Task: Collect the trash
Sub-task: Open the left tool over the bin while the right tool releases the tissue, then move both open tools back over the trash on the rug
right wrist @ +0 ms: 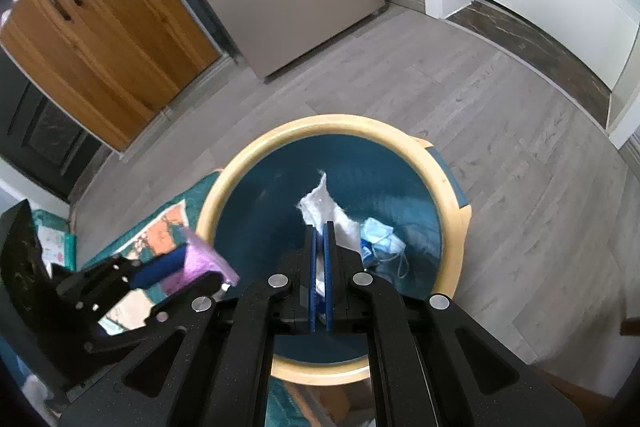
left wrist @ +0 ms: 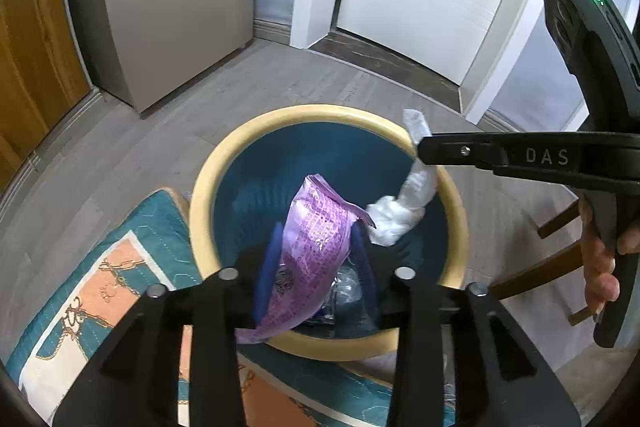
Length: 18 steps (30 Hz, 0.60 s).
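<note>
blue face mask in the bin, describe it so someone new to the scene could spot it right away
Find the round bin with the pale yellow rim and dark teal inside, standing on the grey floor. Look down to its bottom, just right of the white tissue pinched in the right gripper. The face mask is the crumpled light blue piece with thin ear loops; the tissue is plain white.

Purple wrapper [left wrist: 316,247] between left gripper [left wrist: 318,267] fingers, seemingly loose, over bin [left wrist: 208,187].
</note>
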Motion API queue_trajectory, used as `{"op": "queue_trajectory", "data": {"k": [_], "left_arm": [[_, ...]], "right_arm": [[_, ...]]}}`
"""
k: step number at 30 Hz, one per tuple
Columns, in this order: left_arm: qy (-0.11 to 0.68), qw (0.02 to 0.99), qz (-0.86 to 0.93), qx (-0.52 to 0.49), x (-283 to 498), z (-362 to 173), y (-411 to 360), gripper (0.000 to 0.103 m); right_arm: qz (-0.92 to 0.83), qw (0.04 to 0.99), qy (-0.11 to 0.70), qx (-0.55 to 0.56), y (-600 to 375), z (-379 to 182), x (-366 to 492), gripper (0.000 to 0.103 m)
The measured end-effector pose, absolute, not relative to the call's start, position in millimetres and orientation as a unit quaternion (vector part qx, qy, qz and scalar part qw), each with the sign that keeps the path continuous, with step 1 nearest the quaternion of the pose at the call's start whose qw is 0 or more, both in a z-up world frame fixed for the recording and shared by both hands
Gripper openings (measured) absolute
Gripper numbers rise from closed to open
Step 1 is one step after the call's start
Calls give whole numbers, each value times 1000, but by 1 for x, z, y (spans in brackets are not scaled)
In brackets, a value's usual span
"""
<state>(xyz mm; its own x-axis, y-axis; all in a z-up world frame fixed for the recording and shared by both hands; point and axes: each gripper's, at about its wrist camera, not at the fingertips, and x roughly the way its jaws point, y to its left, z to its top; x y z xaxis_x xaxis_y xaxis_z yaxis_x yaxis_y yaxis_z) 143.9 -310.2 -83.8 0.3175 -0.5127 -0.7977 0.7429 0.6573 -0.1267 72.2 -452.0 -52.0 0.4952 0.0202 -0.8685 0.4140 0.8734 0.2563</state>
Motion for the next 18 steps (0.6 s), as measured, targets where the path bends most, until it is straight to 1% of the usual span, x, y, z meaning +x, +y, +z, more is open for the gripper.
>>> {"op": "queue_trajectory", "data": {"k": [2,4,8,11,13,15,17,18], "left_arm": [[435,802,-389,128,147,-84,-305,42],[434,804,-385,129,149,-85,-303,50],[430,807,-384,128,148,-81,-300,52],[426,810,-383,129,146,-76,-298,56],[423,811,-382,130,144,-72,-296,57],[422,814,-379,128,143,-69,-292,59],[420,817,-374,129,142,-65,-287,62],[418,819,-371,131,142,-63,-283,64]], "right_arm": [[-117,834,490,224,-452,-52,72,5],[-117,834,492,220,-450,-52,73,5],[-120,835,491,217,-449,-51,73,5],[-122,833,495,214,-447,-53,73,5],[-122,832,497,213,-447,-54,73,10],[-122,833,497,210,-445,-53,72,25],[-122,835,495,206,-445,-50,71,29],[-123,837,494,203,-445,-49,70,32]]}}
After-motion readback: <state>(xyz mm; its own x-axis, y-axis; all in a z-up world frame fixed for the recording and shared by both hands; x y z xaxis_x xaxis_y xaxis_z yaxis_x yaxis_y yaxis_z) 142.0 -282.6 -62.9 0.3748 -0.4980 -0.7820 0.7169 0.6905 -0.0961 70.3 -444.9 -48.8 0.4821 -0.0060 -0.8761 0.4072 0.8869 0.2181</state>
